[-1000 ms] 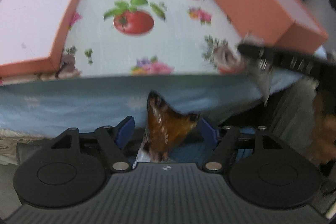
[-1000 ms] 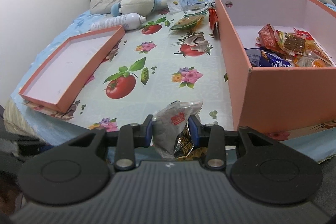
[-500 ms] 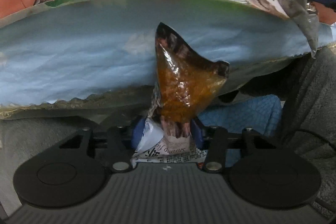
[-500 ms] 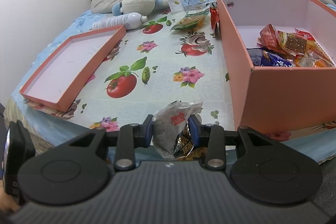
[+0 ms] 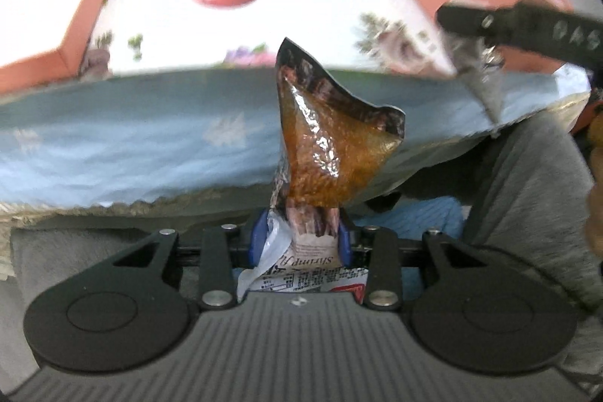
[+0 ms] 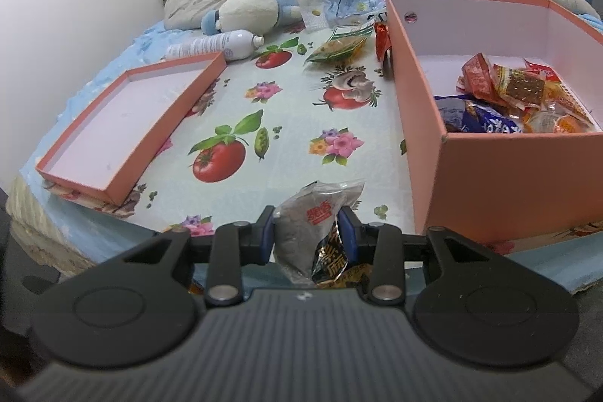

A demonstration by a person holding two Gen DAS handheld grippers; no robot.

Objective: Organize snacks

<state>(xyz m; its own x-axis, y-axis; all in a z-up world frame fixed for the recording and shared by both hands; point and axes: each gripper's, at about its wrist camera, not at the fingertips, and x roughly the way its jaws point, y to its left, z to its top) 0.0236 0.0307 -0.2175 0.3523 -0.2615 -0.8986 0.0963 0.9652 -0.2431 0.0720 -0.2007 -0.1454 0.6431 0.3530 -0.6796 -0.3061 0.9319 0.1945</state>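
Left gripper [image 5: 299, 238] jaws just narrowed, seemingly pinching amber snack packet [image 5: 331, 153]; right gripper [image 6: 309, 232] clamped on grey pouch [image 6: 312, 225].

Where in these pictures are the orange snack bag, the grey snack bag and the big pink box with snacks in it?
orange snack bag [image 5: 331, 153]: left wrist view, on its shiny amber middle.
grey snack bag [image 6: 312, 228]: right wrist view, on its grey front by the red label.
big pink box [image 6: 508, 183]: right wrist view, on its near outer wall.
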